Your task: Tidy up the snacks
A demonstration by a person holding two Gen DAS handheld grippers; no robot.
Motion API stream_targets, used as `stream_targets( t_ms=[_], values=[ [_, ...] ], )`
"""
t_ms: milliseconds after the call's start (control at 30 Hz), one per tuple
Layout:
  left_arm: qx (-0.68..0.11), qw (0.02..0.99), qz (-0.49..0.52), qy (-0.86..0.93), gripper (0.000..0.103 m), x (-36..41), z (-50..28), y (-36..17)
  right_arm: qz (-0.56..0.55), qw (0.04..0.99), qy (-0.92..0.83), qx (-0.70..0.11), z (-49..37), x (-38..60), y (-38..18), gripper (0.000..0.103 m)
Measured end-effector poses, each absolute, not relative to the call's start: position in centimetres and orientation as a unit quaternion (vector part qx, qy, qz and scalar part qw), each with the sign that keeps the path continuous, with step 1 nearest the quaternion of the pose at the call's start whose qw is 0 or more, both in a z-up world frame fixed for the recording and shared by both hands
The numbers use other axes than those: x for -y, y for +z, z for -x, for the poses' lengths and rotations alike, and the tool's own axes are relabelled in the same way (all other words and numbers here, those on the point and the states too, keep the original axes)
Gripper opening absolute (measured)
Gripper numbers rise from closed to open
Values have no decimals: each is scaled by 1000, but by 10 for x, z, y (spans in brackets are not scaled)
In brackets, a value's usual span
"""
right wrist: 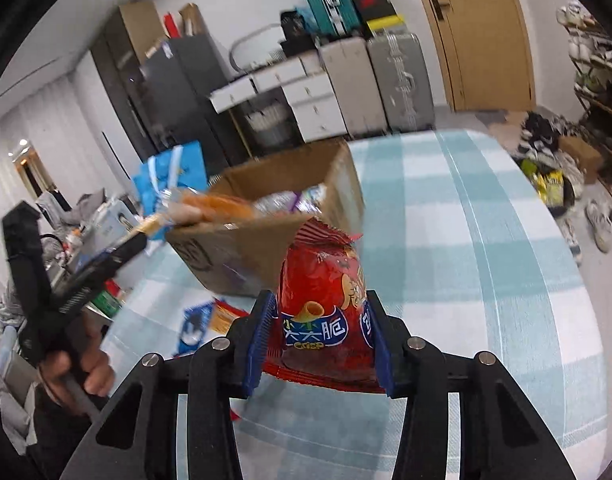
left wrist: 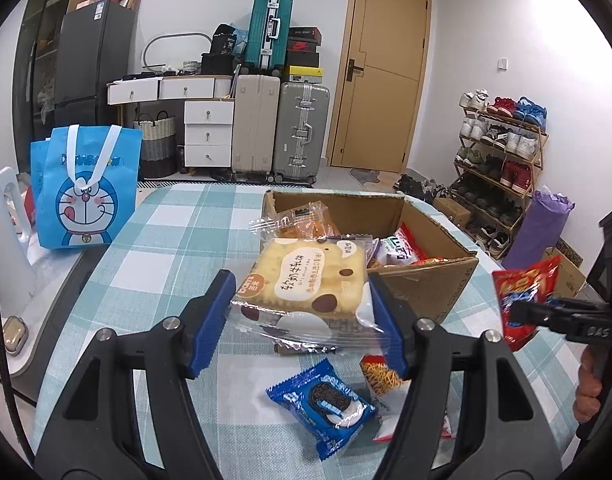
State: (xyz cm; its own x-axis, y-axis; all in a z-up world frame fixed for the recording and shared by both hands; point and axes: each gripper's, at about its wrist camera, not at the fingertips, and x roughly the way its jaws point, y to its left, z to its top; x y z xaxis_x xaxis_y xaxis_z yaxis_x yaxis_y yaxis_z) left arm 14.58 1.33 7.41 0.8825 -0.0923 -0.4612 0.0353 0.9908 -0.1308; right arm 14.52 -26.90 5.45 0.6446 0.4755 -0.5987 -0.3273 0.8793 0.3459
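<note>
**Box sits at 12 o'clock for the left hand, 11 for the right**

Cracker pack hangs flat between the pads of the left hand-held gripper, clamped partway shut, long side across the jaws. Cardboard box is just behind it at 12 o'clock, so left is nearer. Right hand-held gripper pinches the red crisp bag upright; from there the box lies around 11 o'clock. Oreo pack waits on the counter.
</note>
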Motion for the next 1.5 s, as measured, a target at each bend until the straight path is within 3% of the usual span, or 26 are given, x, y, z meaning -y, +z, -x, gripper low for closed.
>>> stream_targets(
  t_ms=[500, 900, 967, 1033, 1100, 1367, 1467, 1500],
  values=[
    [-249, 967, 32, -45, 64, 5, -210, 82, -104, 918, 242, -297, -197, 218, 94, 45],
    [-266, 963, -14, -45, 65, 28, -223, 51, -58, 910, 220, -345, -253, 162, 76, 47],
    [-267, 962, -15, -51, 67, 25, -216, 52, -63, 914, 223, -333, -244, 167, 78, 54],
    [-263, 963, -18, -52, 76, 25, -207, 53, -63, 918, 223, -322, -233, 173, 81, 68],
    [-259, 964, -18, -55, 81, 25, -198, 55, -64, 922, 218, -312, -217, 183, 82, 89],
    [-284, 957, -15, -62, 86, 20, -160, 54, -99, 903, 232, -348, -169, 212, 62, 101],
    [-291, 955, -6, -61, 102, 15, -148, 50, -104, 888, 234, -383, -159, 214, 47, 102],
    [-290, 955, -1, -59, 102, 13, -142, 49, -101, 880, 238, -399, -160, 211, 42, 102]
  ],
)
